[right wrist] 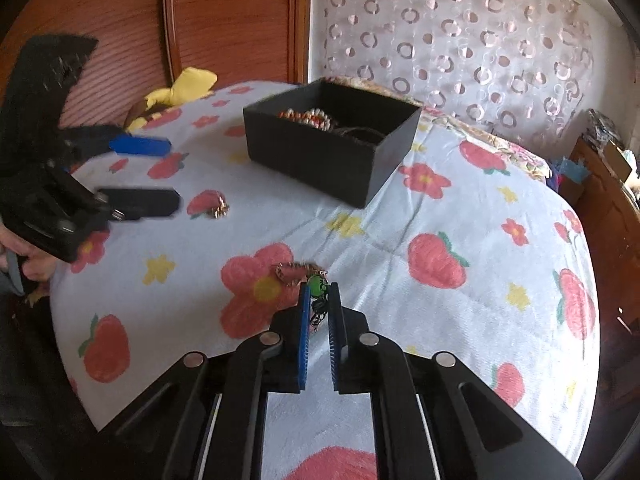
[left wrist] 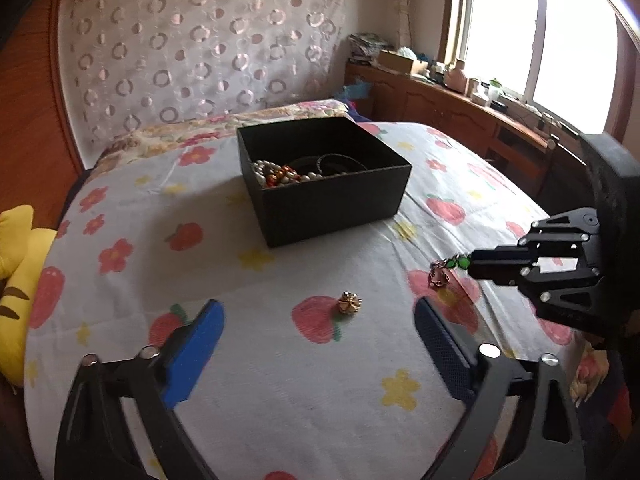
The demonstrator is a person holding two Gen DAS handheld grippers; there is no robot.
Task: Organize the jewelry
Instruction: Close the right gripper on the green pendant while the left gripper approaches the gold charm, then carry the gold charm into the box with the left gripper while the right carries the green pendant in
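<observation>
The box [left wrist: 324, 178] holds beads [left wrist: 276, 174] (pearl and red). The right claw [right wrist: 319, 300] pinches a green-bead chain [right wrist: 318, 286]; the left claw [left wrist: 316, 344], spread, flanks a gold charm [left wrist: 349, 302].

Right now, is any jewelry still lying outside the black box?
Yes. A small gold piece lies loose on the bedsheet, apart from the black box, between the open left tongs. The right tongs are shut on a green-beaded chain, its end trailing on the sheet.

text: none legible | labels: none | brands: none | numbers: none | signs: none
</observation>
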